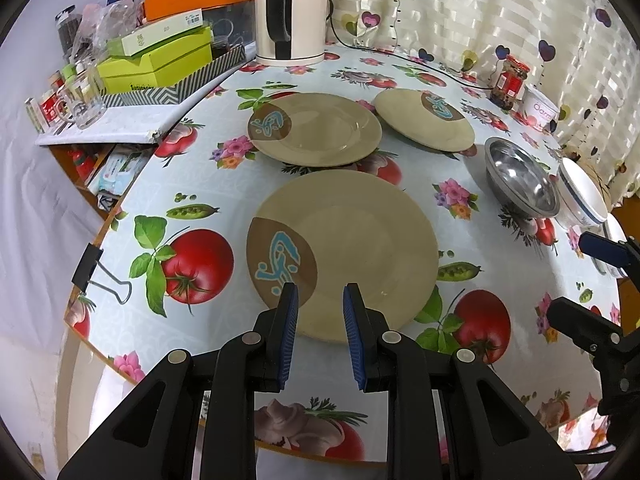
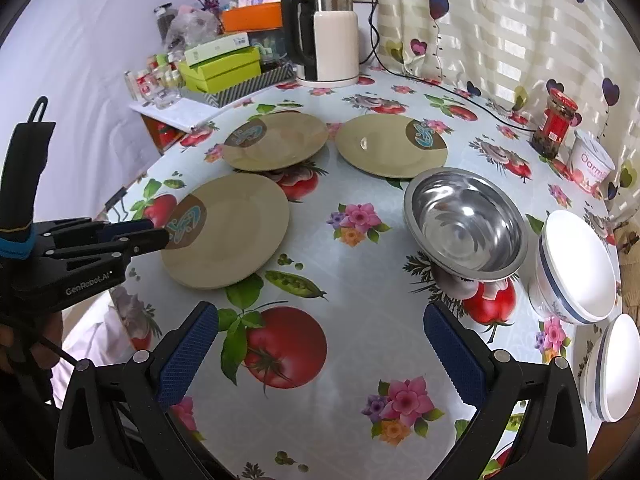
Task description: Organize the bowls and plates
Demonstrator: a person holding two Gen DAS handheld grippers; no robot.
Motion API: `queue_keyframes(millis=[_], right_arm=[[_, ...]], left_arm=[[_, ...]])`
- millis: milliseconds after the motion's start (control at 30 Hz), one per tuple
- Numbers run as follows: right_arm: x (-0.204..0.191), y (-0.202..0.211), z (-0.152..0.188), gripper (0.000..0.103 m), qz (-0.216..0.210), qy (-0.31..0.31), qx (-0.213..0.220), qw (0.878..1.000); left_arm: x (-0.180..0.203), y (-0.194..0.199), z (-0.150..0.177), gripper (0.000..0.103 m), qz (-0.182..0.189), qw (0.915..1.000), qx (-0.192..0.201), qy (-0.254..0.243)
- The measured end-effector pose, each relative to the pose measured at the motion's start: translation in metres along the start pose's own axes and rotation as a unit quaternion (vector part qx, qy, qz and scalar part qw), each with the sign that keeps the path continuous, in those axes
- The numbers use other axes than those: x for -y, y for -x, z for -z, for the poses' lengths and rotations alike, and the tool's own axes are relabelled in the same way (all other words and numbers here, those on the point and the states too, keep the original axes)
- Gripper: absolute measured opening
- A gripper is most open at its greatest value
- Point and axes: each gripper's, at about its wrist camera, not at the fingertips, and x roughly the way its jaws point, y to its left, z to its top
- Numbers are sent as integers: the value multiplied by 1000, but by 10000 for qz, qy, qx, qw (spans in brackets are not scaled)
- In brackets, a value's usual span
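Three tan plates with a brown and blue motif lie on the table. The near plate (image 1: 348, 248) (image 2: 228, 232) is right in front of my left gripper (image 1: 320, 300), whose jaws are partly open and empty over its near rim. Two more plates (image 1: 316, 128) (image 1: 424, 118) lie behind it. A steel bowl (image 2: 466, 224) (image 1: 520, 178) and two white bowls with blue bands (image 2: 576, 272) (image 2: 612, 368) stand at the right. My right gripper (image 2: 320, 328) is wide open and empty above the tablecloth, short of the steel bowl.
A white kettle (image 2: 334, 44) with a cord, a red-lidded jar (image 2: 556, 124) and a yogurt tub (image 2: 592, 164) stand at the back. A cluttered side shelf with green boxes (image 1: 156, 64) lies at the left. The table's front edge (image 1: 120, 352) is near.
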Motion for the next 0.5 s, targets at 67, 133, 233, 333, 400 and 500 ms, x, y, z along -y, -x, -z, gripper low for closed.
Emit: queue_keyframes(millis=[67, 133, 233, 333, 400, 500], right_arm=[[0, 0, 0, 103, 4, 7, 3, 10000], [0, 0, 0, 103, 13, 3, 7, 10000], [-1, 0, 0, 103, 14, 6, -3, 10000], [-1, 0, 0, 103, 12, 1, -7, 10000], [0, 0, -1, 103, 4, -1, -8, 10000], [1, 1, -1, 103, -2, 14, 5, 10000]], left_arm=[[-2, 0, 0, 24, 25, 10000, -3, 43], [-3, 0, 0, 24, 35, 10000, 9, 76], [-5, 0, 0, 24, 28, 9999, 17, 114], [-6, 1, 0, 24, 44, 9999, 47, 128], [-5, 2, 0, 24, 6, 9999, 78, 99], [-5, 3, 0, 24, -13, 9999, 94, 67]])
